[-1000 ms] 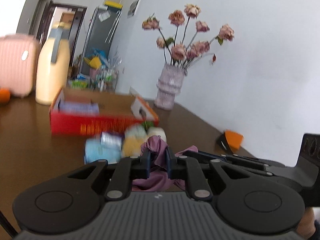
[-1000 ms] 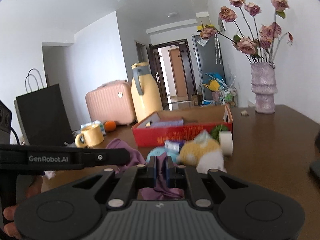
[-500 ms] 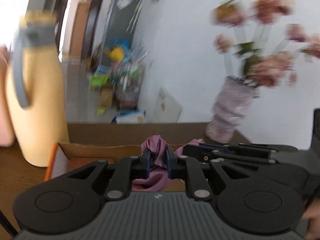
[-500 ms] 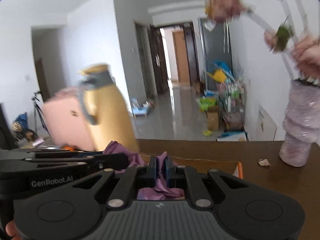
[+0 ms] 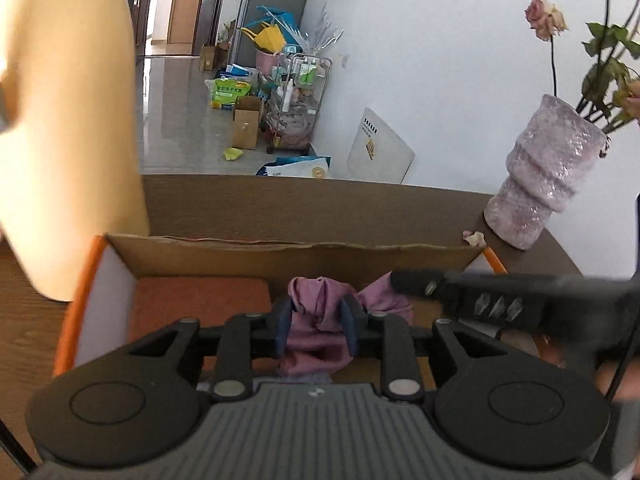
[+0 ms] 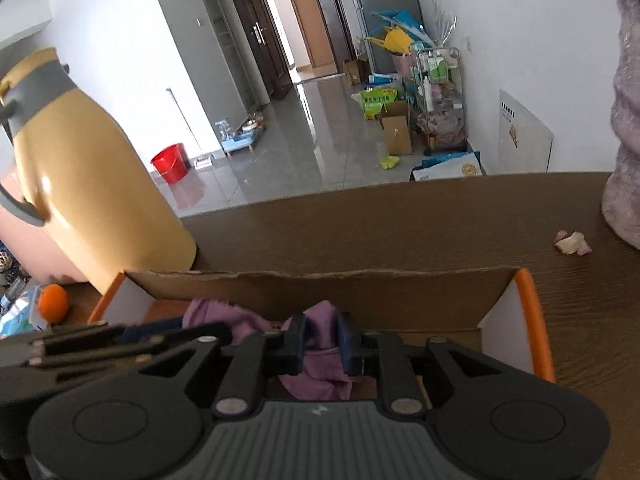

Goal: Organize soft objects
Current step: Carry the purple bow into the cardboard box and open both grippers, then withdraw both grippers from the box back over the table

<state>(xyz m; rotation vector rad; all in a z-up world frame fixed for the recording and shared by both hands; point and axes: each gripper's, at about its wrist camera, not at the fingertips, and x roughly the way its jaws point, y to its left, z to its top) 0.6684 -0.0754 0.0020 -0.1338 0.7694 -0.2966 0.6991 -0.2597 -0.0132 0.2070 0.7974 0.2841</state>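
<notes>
Both jaws opening: left gripper (image 5: 316, 322) and right gripper (image 6: 322, 340) releasing crumpled purple cloth (image 5: 316, 340) over orange-edged cardboard box (image 5: 280, 258); fabric may snag pads, drag out.

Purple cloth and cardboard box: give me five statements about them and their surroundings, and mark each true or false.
1. The purple cloth lies between the fingers of both grippers. True.
2. The left gripper and right gripper are over the open cardboard box. True.
3. The vase stands inside the box. False: it stands on the table, beyond the box's corner.
4. The yellow jug lies on its side. False: it stands upright beside the box.
5. An orange fruit sits in the box. False: it sits on the table outside the box.
</notes>
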